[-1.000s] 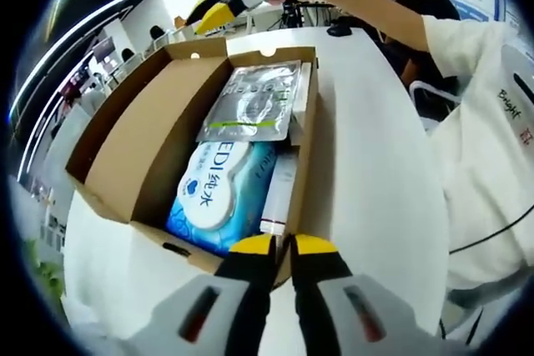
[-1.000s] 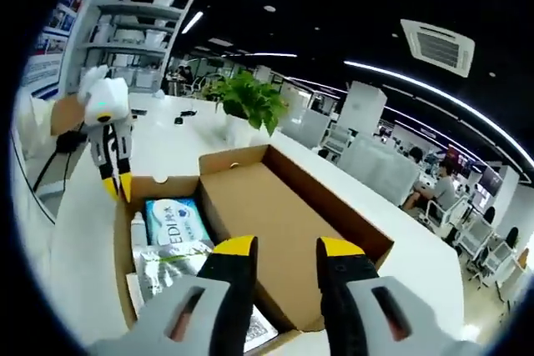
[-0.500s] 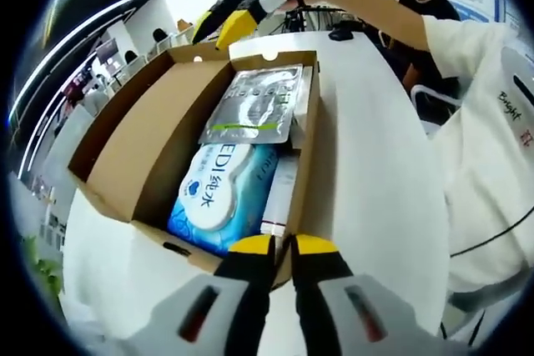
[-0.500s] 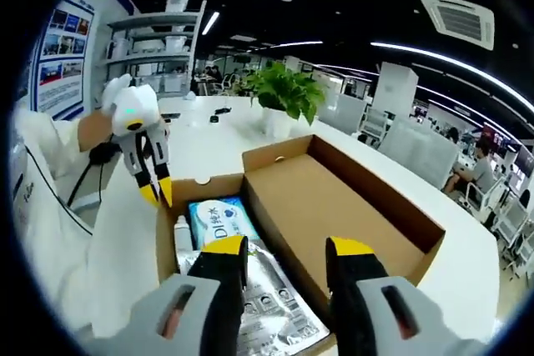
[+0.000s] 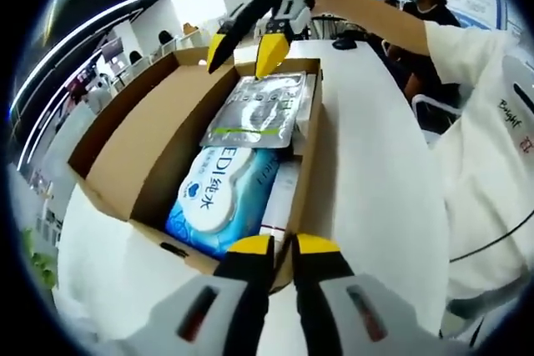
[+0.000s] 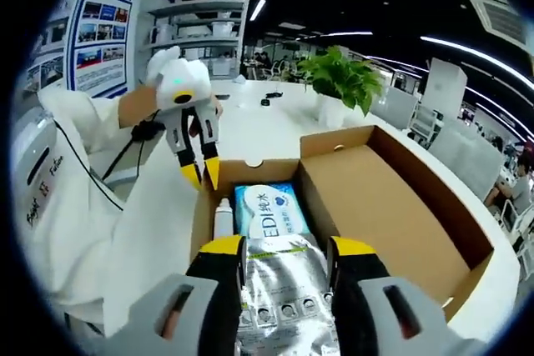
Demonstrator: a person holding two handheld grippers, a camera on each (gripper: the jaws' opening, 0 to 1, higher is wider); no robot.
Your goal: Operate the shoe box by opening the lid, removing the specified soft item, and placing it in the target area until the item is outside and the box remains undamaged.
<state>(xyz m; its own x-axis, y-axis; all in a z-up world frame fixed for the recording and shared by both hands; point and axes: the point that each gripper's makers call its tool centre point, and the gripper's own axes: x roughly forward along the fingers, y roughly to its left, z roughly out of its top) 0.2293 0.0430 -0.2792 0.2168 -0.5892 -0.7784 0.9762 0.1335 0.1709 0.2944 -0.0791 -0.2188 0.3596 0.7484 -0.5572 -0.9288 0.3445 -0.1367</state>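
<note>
An open cardboard shoe box lies on the white table, its lid folded out flat. Inside are a silver foil pouch, a blue wet-wipes pack and a white tube along one wall. My left gripper is shut on the box's near end wall; the right gripper view has it at the far wall. My right gripper is open just above the silver pouch, with the wipes pack beyond it. In the left gripper view it hangs over the box's far end.
A person's white sleeve runs along the table's right side. A potted plant stands behind the box, with a black mouse and a cable nearby. Shelves and office desks lie further off.
My right gripper has come down and in over the box, from above its far edge to just above the silver pouch. The left gripper and box have stayed put.
</note>
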